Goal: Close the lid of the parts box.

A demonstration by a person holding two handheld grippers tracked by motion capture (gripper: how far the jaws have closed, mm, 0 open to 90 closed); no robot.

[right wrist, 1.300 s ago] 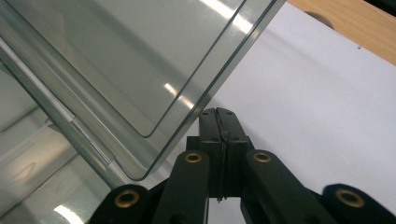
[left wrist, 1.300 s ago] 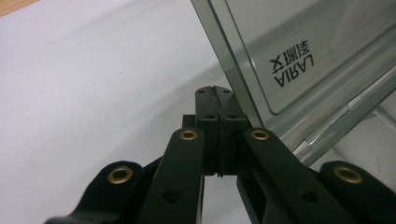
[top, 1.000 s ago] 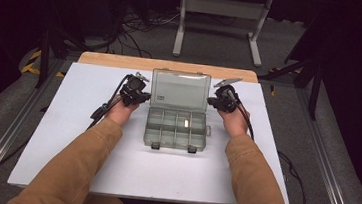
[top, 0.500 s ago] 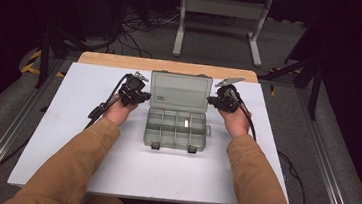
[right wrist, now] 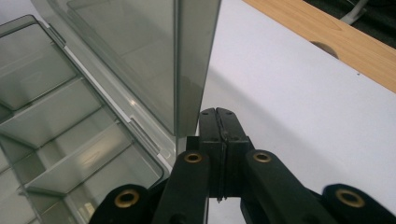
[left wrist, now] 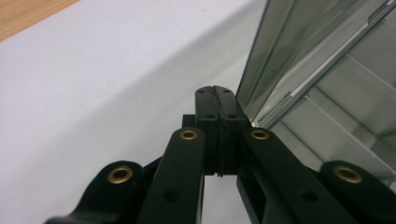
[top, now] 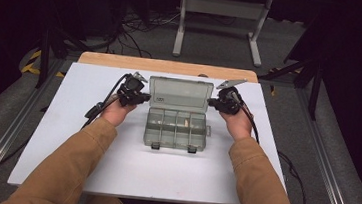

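Flanking the open lid (top: 180,91) of a clear compartment box (top: 176,129) mid-surface (top: 66,121), the left hand-held gripper (left wrist: 215,91) and right hand-held gripper (right wrist: 219,113) each have their jaws pressed together on nothing, just beside the lid's side edges. If either tip nudges the upright lid unevenly, I judge the light box could skid or the lid could drop shut over the compartments, where some small pale contents seem to lie. A dark mark on the lid may be a label, but it is too small to read.
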